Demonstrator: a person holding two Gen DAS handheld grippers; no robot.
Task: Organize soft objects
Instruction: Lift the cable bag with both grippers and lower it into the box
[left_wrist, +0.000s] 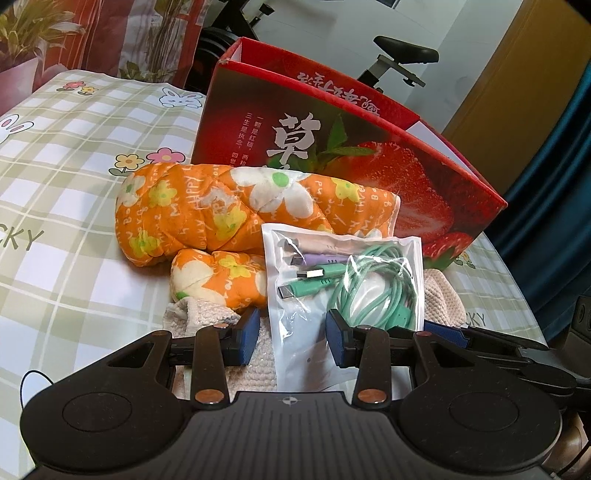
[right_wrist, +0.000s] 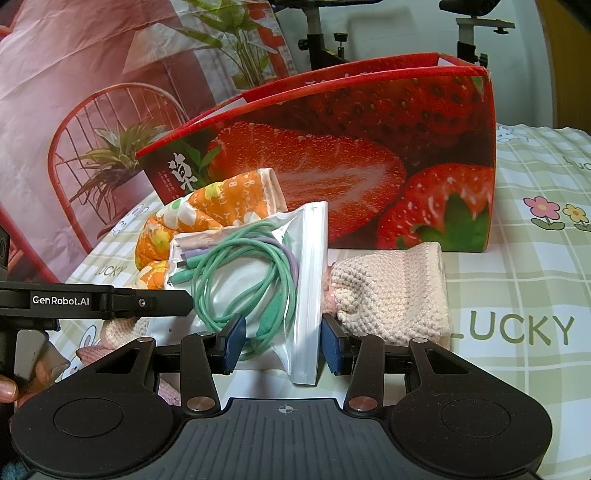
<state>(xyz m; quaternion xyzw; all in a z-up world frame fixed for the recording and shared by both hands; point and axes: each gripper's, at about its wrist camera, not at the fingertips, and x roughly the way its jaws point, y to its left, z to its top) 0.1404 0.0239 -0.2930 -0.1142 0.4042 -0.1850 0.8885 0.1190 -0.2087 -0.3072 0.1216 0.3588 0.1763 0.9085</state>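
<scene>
Left wrist view: the left gripper (left_wrist: 291, 341) is held partly open, its jaws astride the clear plastic zip pouch of green and purple cables (left_wrist: 345, 280) without visibly pressing it. The pouch lies on a cream knitted cloth (left_wrist: 207, 314), before the orange flowered quilted bundle (left_wrist: 221, 214) and red strawberry-printed cardboard box (left_wrist: 406, 177).

Right wrist view: the right gripper (right_wrist: 282, 343) likewise straddles the pouch's edge, partly open; a firm pinch cannot be confirmed. The pouch should be gripped squarely at both ends and lifted level, clear of the soft things.

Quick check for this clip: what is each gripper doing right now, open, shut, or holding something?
Left gripper: open, pads either side of the cable bag, not pressing it.
Right gripper: open, the same bag's near end between its pads, no grip visible.
</scene>
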